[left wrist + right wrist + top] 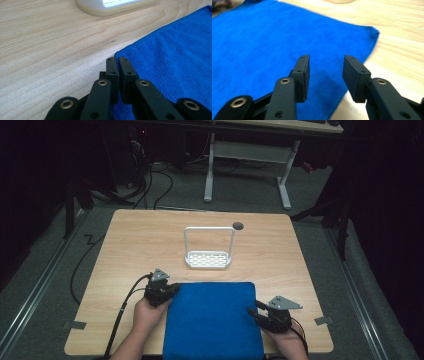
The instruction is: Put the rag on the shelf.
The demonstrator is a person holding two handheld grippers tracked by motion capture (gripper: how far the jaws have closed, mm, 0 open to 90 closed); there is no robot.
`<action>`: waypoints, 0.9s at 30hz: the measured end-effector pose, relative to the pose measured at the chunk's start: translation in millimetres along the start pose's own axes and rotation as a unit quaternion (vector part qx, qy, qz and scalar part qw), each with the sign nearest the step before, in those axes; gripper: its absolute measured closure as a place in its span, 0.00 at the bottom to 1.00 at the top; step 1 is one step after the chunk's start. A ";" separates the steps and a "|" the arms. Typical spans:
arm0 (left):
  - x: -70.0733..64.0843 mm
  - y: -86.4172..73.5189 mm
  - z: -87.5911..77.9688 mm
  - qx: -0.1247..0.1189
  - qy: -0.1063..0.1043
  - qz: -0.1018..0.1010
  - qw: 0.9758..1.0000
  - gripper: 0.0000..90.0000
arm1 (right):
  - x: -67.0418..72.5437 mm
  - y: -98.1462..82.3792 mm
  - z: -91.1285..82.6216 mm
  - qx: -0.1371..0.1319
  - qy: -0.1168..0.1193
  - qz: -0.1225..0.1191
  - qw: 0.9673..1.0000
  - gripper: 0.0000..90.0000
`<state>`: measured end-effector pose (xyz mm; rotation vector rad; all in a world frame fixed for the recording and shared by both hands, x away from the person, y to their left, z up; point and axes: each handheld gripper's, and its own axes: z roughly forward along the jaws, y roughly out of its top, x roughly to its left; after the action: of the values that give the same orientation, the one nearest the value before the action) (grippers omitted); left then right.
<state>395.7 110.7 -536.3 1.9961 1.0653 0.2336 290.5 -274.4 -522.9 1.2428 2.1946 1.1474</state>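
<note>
A blue cloth point(212, 320) lies flat on the wooden table point(135, 245) at the near edge. My left gripper point(172, 289) is at the cloth's far left corner. In the left gripper view its jaws point(117, 60) stand pressed together right at that corner of the cloth point(175, 55), with the cloth's edge running in between them. My right gripper point(251, 311) is at the cloth's right edge, near its front. In the right gripper view it point(327, 60) is open, one jaw over the cloth point(262, 37) and the other over bare wood.
A white perforated rack point(207, 260) with a tall wire handle stands mid-table beyond the cloth; its base point(110, 7) lies ahead of the left gripper. A small dark round spot point(238, 225) is behind it. Desk legs and cables lie on the floor beyond.
</note>
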 end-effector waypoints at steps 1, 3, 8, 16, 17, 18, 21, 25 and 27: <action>-0.4 -0.1 -0.1 0.000 0.001 0.002 1.000 0.97 | -2.5 2.9 2.0 0.000 -0.004 0.009 1.000 0.62; -0.2 -0.2 -0.3 0.000 0.000 0.002 1.000 0.97 | -5.4 8.7 5.9 0.004 -0.011 0.015 1.000 0.61; -0.4 -0.8 -1.1 -0.007 0.001 0.000 1.000 0.97 | -14.8 33.8 20.9 -0.007 -0.031 0.017 0.999 0.60; 0.8 -0.9 -1.7 -0.009 -0.001 -0.004 1.000 0.97 | -48.7 48.0 49.0 0.013 -0.061 0.060 0.996 0.56; 1.3 -0.9 -1.7 -0.008 -0.001 -0.004 1.000 0.97 | -51.0 46.8 52.0 0.021 -0.058 0.062 0.996 0.55; 1.4 -1.0 -1.6 -0.010 -0.003 -0.007 1.000 0.97 | -52.9 45.2 55.9 0.031 -0.055 0.061 0.996 0.55; 2.0 -1.3 -2.1 -0.014 -0.006 -0.010 1.000 0.97 | -53.1 42.9 63.3 0.037 -0.057 0.053 0.996 0.58; 3.1 -1.6 -2.2 -0.008 -0.003 -0.016 1.000 0.97 | -45.9 44.7 66.9 0.041 -0.059 0.032 0.997 0.65; 4.1 -1.4 -1.9 -0.006 -0.003 -0.021 1.000 0.97 | -38.6 45.2 68.6 0.044 -0.069 0.007 0.997 0.72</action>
<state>396.5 115.3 -537.0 1.9604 1.0991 0.2121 380.0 -261.7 -530.9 1.3343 2.1581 0.9494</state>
